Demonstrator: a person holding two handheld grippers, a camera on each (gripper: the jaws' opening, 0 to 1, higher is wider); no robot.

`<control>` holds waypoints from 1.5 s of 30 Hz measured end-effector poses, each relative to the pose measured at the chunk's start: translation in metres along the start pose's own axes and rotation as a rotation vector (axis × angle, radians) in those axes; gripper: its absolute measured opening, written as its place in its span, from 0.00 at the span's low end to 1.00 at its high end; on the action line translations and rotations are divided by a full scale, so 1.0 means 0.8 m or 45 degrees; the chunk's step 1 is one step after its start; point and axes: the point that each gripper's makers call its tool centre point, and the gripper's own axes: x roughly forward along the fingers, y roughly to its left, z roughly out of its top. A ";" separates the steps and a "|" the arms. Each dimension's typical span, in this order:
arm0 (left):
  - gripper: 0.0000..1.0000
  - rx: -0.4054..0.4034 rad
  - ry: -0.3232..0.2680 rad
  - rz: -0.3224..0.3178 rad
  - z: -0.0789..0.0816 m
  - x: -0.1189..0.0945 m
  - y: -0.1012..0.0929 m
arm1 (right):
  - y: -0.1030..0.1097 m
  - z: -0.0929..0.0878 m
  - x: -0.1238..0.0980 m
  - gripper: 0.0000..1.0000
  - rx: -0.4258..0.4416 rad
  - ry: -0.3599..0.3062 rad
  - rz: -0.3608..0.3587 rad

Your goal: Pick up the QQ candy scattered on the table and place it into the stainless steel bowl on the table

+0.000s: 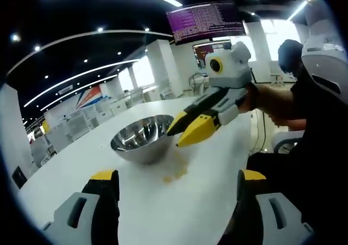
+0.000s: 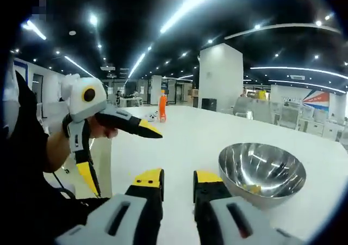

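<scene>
In the left gripper view, the left hand-held gripper [image 1: 176, 181] rises from the bottom edge with its yellow-tipped jaws spread wide apart, released and holding nothing. Between and just beyond those jaws, on the white desk [image 1: 163, 212], lies a small cluster of yellowish QQ candy [image 1: 176, 173], loose on the surface and touching neither jaw. Just behind the candy stands the stainless steel bowl [image 1: 142, 139], upright. Above the bowl's near rim hovers the right hand-held gripper [image 1: 185, 133], coming in from the right, its yellow tips pointing down toward the candy and drawn close together; whether anything sits between them cannot be told.

In the right gripper view, the right hand-held gripper [image 2: 178, 181] shows its own jaws with only a narrow gap between them. The stainless steel bowl [image 2: 261, 170] sits just to their right on the desk [image 2: 179, 136], with a few yellow QQ candy pieces [image 2: 251, 188] inside near its front wall. The left hand-held gripper [image 2: 122, 155] is held at the left by a person's hand [image 2: 100, 129], jaws splayed. An orange bottle [image 2: 162, 105] stands far back.
</scene>
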 end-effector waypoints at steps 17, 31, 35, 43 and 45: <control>0.90 -0.008 0.006 -0.022 -0.003 0.006 -0.004 | -0.033 -0.106 0.023 0.18 0.056 0.215 -0.083; 0.90 -0.007 0.010 -0.029 -0.003 0.008 -0.005 | -0.036 -0.119 0.024 0.06 0.065 0.237 -0.089; 0.90 -0.003 0.012 -0.031 -0.003 0.008 -0.005 | -0.039 -0.117 0.024 0.04 0.121 0.240 -0.089; 0.90 0.001 0.009 -0.026 -0.002 0.005 -0.006 | -0.036 -0.117 0.022 0.04 0.110 0.229 -0.087; 0.90 0.002 0.010 -0.026 -0.002 0.005 -0.006 | -0.036 -0.116 0.021 0.04 0.107 0.229 -0.092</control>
